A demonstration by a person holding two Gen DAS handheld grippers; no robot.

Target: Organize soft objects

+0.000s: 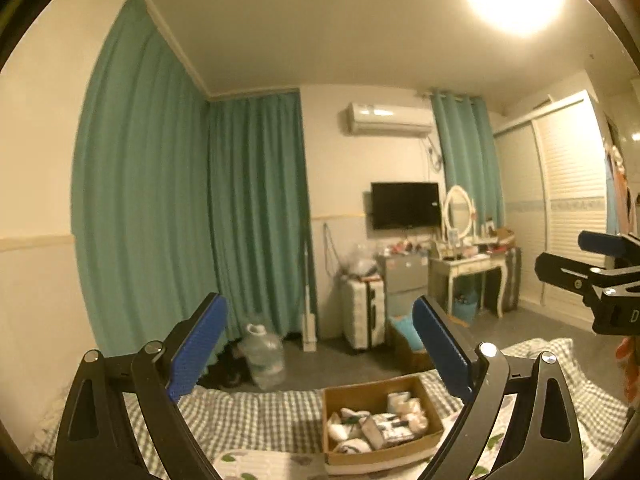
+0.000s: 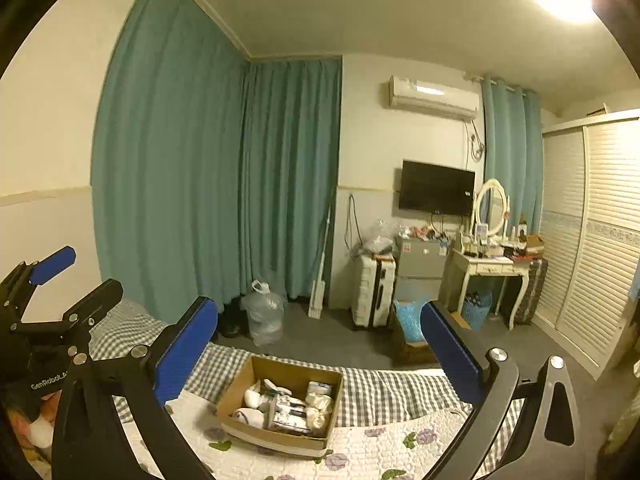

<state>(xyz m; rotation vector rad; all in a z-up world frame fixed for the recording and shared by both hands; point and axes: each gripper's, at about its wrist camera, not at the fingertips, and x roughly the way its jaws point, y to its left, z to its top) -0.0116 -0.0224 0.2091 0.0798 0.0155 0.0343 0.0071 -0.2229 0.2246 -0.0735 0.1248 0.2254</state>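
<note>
An open cardboard box (image 1: 362, 398) (image 2: 290, 372) sits on the bed. It holds several rolled white socks and folded soft items (image 1: 380, 424) (image 2: 284, 400). My left gripper (image 1: 320, 312) is open and raised above the bed, pointing level into the room, with nothing between its blue pads. My right gripper (image 2: 320, 314) is open too and empty, with the box below and ahead of it. Each gripper shows in the other's view: the right gripper (image 1: 564, 256) at the right edge, the left gripper (image 2: 94, 272) at the left edge.
The bed has a grey checked blanket (image 1: 256, 412) (image 2: 384, 392) and a floral quilt (image 2: 380, 448). Beyond it on the floor are a water jug (image 2: 264, 316), a white suitcase (image 2: 374, 292) and a dressing table (image 2: 492, 268). Teal curtains (image 2: 180, 160) hang at the left, a wardrobe (image 2: 592, 220) stands at the right.
</note>
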